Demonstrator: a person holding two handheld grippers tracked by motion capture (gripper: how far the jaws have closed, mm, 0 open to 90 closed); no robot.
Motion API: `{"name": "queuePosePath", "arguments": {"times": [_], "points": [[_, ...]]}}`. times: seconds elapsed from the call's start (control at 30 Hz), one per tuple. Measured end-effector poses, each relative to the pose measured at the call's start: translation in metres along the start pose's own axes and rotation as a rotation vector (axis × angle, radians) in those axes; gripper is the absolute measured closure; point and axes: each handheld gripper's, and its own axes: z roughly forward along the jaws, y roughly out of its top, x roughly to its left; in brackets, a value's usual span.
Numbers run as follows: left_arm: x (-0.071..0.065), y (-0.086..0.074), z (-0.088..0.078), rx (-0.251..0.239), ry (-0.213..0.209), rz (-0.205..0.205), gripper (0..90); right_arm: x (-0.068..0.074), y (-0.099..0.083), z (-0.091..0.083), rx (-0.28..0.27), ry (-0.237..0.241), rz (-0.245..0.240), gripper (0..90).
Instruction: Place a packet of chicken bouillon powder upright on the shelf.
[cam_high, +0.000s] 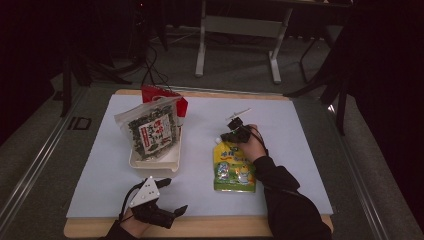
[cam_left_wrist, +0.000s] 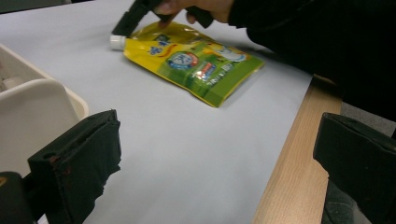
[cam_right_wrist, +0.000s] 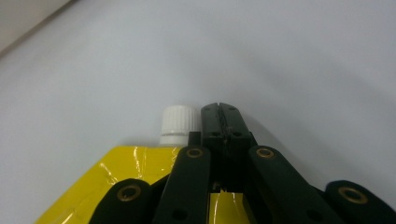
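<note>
The right gripper (cam_high: 235, 131) is largely covered by the hand (cam_high: 252, 145) in the high view; its tip is small and dark there. In the left gripper view its upper part is cut off by the top edge. The lower end of the pouch (cam_right_wrist: 116, 186) is cut off in the right gripper view. The tray (cam_high: 155, 162) is mostly hidden behind the seaweed pack (cam_high: 150, 131), and the red pack (cam_high: 162, 96) behind it shows as a strip; its print cannot be read.

The pouch (cam_high: 234, 167) lies flat on the mat, cap (cam_high: 219, 141) toward the far side. In the right gripper view the jaws are pressed together with nothing between them, tip just beside the white cap (cam_right_wrist: 179, 123), to its right, above the pouch's top corner. Whether the tip touches the cap or the mat is probably not decidable from these views. The right forearm lies along the pouch's right edge.

The left gripper (cam_high: 167, 197) rests at the near edge of the table, well apart from the pouch, just in front of the tray. Its jaws stand wide apart and hold nothing; in its own view the pouch (cam_left_wrist: 191, 60) lies beyond them and the tray (cam_left_wrist: 42, 107) at left.

The surface is a pale blue-grey mat (cam_high: 200, 185) on a wooden tabletop (cam_high: 210, 226). The room is dim, with a grey floor, cables and a white table frame (cam_high: 240, 30) behind.
</note>
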Motion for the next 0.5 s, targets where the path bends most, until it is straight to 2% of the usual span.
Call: {"name": "queuePosePath", "arguments": {"times": [0.17, 0.37, 0.5], "points": [[0.000, 0.000, 0.001, 0.004, -0.001, 0.003, 2.0, 0.006, -0.014, -0.010, -0.005, 0.006, -0.011, 89.8], [0.000, 0.001, 0.003, 0.005, -0.008, 0.006, 2.0, 0.025, -0.030, -0.020, -0.005, 0.038, -0.047, 89.8], [0.000, 0.002, 0.003, 0.005, -0.008, 0.009, 2.0, 0.035, -0.036, -0.024, 0.005, 0.039, -0.071, 89.8]]}}
